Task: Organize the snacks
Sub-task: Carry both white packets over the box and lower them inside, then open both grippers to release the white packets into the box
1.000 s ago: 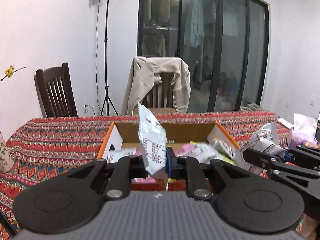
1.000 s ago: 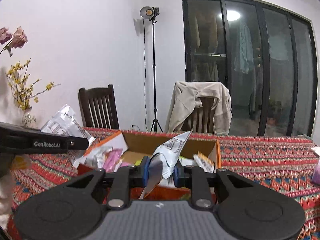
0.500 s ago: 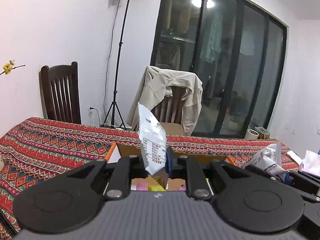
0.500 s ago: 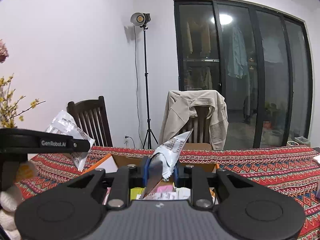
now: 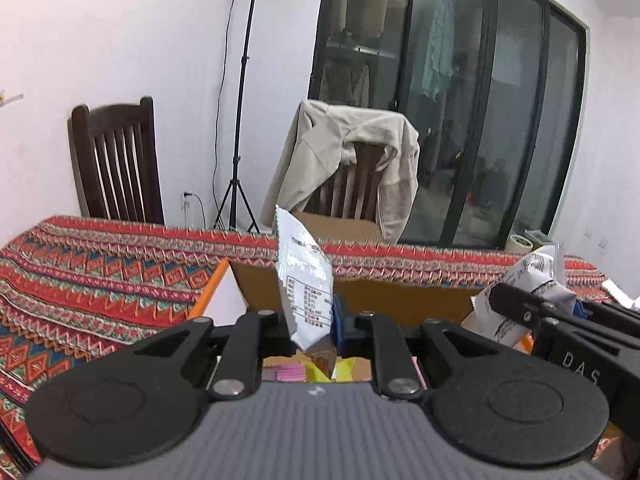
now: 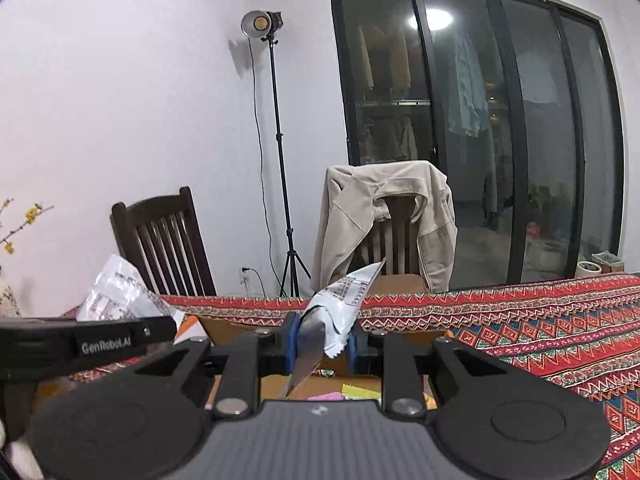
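My left gripper (image 5: 310, 326) is shut on a white printed snack packet (image 5: 305, 280), held upright above an open cardboard box (image 5: 400, 296) on the patterned tablecloth. My right gripper (image 6: 320, 344) is shut on a second white snack packet (image 6: 340, 304), also above the box (image 6: 224, 326). Pink and yellow snacks (image 5: 296, 372) lie inside the box below the fingers. The right gripper with its packet (image 5: 532, 280) shows at the right of the left wrist view. The left gripper with its packet (image 6: 116, 294) shows at the left of the right wrist view.
The table has a red patterned cloth (image 5: 100, 264). Behind it stand a dark wooden chair (image 5: 116, 160), a chair draped with a beige jacket (image 5: 352, 168) and a light stand (image 6: 276, 160). Dark glass doors (image 6: 480, 140) fill the back wall.
Both grippers have risen and tilted up with their packets still held. The box has dropped low in both views and most of its contents are now hidden behind the gripper bodies.
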`<state>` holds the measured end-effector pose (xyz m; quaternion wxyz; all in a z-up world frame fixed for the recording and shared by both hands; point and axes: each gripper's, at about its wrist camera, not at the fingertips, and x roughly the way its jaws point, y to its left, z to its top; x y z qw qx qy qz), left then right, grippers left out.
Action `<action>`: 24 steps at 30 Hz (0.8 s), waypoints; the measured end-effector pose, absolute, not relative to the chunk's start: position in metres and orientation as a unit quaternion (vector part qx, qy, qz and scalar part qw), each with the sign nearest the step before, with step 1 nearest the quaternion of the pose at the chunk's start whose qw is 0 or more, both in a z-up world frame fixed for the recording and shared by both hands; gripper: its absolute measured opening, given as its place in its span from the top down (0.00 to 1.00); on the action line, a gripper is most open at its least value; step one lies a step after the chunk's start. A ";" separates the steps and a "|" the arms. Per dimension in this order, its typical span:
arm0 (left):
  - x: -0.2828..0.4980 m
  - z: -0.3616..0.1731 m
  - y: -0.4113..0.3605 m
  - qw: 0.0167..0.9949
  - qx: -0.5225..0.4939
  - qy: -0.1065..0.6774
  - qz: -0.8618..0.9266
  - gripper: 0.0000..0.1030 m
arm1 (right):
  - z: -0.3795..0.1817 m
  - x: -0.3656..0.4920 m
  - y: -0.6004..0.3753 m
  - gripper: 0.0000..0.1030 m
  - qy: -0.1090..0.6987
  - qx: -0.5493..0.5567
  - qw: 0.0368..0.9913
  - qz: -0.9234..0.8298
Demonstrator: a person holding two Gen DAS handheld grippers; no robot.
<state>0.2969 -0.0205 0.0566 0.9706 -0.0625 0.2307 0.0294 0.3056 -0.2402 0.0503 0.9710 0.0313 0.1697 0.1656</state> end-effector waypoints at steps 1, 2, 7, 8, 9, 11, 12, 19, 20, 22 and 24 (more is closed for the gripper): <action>0.299 0.053 -0.020 0.970 -0.062 0.234 0.029 0.83 | 0.047 0.308 -0.240 0.78 0.172 0.030 0.971 0.165; 0.300 0.049 -0.020 0.969 -0.062 0.236 0.029 0.83 | 0.045 0.312 -0.238 0.78 0.174 0.030 0.970 0.165; 0.302 0.037 -0.018 0.970 -0.051 0.237 0.028 0.83 | 0.031 0.318 -0.238 0.78 0.182 0.032 0.968 0.170; 0.302 0.037 -0.017 0.970 -0.049 0.236 0.027 0.83 | 0.029 0.318 -0.238 0.78 0.184 0.029 0.967 0.172; 0.302 0.037 -0.017 0.970 -0.048 0.235 0.026 0.83 | 0.027 0.319 -0.237 0.78 0.186 0.026 0.967 0.174; 0.300 0.038 -0.015 0.971 -0.048 0.231 0.026 0.82 | 0.024 0.321 -0.236 0.74 0.192 0.023 0.965 0.176; 0.298 0.039 -0.014 0.972 -0.050 0.227 0.028 0.75 | 0.022 0.321 -0.236 0.71 0.196 0.022 0.964 0.178; 0.285 0.049 -0.011 0.980 -0.055 0.184 0.054 0.00 | 0.021 0.315 -0.246 0.04 0.190 0.033 0.966 0.171; 0.283 0.050 -0.012 0.981 -0.054 0.176 0.059 0.00 | 0.021 0.315 -0.247 0.01 0.189 0.033 0.967 0.171; 0.283 0.051 -0.013 0.981 -0.051 0.173 0.063 0.00 | 0.021 0.315 -0.248 0.00 0.192 0.033 0.966 0.168; 0.284 0.051 -0.012 0.981 -0.054 0.175 0.067 0.00 | 0.021 0.314 -0.249 0.00 0.191 0.032 0.967 0.164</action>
